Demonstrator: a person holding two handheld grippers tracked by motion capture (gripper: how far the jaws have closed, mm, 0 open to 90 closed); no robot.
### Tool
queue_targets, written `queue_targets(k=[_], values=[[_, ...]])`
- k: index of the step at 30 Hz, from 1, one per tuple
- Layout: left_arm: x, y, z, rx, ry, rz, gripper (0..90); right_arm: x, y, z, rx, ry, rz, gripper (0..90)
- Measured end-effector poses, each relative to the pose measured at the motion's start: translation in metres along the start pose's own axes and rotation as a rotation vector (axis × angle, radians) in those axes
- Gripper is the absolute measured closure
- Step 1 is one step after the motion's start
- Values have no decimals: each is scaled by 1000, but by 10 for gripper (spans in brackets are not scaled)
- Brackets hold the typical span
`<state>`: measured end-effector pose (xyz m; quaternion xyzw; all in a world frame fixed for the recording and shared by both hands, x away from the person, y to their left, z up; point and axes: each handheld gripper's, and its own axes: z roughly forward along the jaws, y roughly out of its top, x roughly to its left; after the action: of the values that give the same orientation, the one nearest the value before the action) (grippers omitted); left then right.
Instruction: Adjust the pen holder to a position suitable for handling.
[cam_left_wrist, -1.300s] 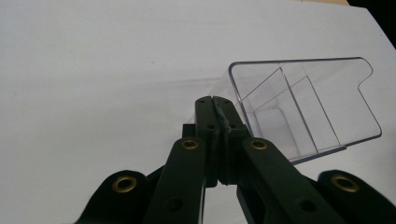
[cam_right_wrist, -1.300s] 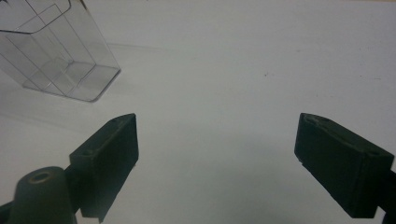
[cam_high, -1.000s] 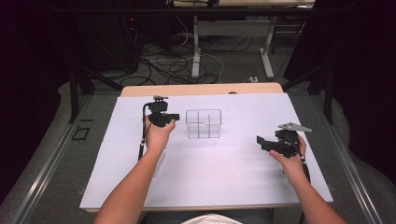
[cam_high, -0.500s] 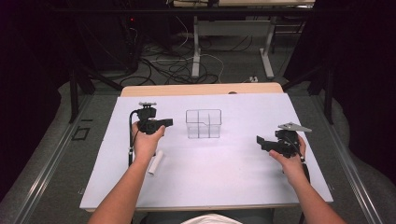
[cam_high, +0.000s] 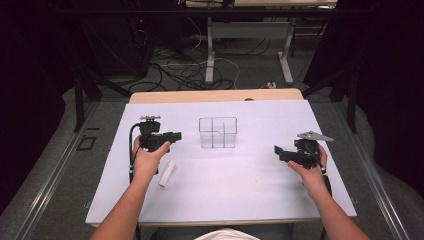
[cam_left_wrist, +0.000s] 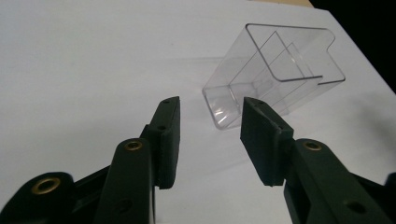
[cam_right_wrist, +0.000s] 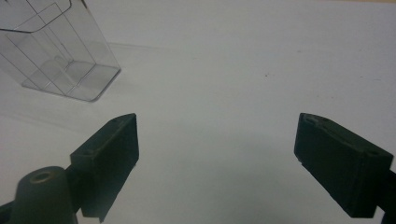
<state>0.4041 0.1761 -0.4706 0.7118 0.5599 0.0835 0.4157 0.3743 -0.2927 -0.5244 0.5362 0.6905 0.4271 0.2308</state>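
Note:
A clear plastic container (cam_high: 218, 132) with inner dividers stands at the middle of the white table (cam_high: 240, 195). A small white cylinder (cam_high: 167, 174) lies flat on the table beside the left wrist. My left gripper (cam_high: 176, 135) is held left of the container and points at it, a short way off. Its jaws have just been opening and nothing is between them (cam_left_wrist: 211, 102); the container (cam_left_wrist: 275, 79) stands just past the tips. My right gripper (cam_high: 277, 150) rests at the right, pointing left, its jaws wide apart and empty (cam_right_wrist: 219, 121), with the container (cam_right_wrist: 56, 51) farther off.
The white sheet covers a wooden tabletop (cam_high: 215, 95) whose far edge shows behind it. Cables and table legs (cam_high: 210, 55) lie on the floor beyond. Dark surroundings flank both sides.
The left hand has moved left and a little nearer to me, away from the container, and its jaws have opened. The white cylinder now shows beside the left wrist. The right hand has not moved.

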Motion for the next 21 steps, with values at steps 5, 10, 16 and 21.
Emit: queue_targets(k=[5,10,16,21], values=[[6,-6,-9,-19,3,16,503,0,0,1,2,0,5,132],[13,-13,-20,-32,13,19,461,-1,0,1,5,2,7,132],[18,-18,-34,-55,23,28,380,1,0,1,8,7,2,132],[21,-22,-42,-60,28,37,340,1,1,2,5,10,-2,132]])
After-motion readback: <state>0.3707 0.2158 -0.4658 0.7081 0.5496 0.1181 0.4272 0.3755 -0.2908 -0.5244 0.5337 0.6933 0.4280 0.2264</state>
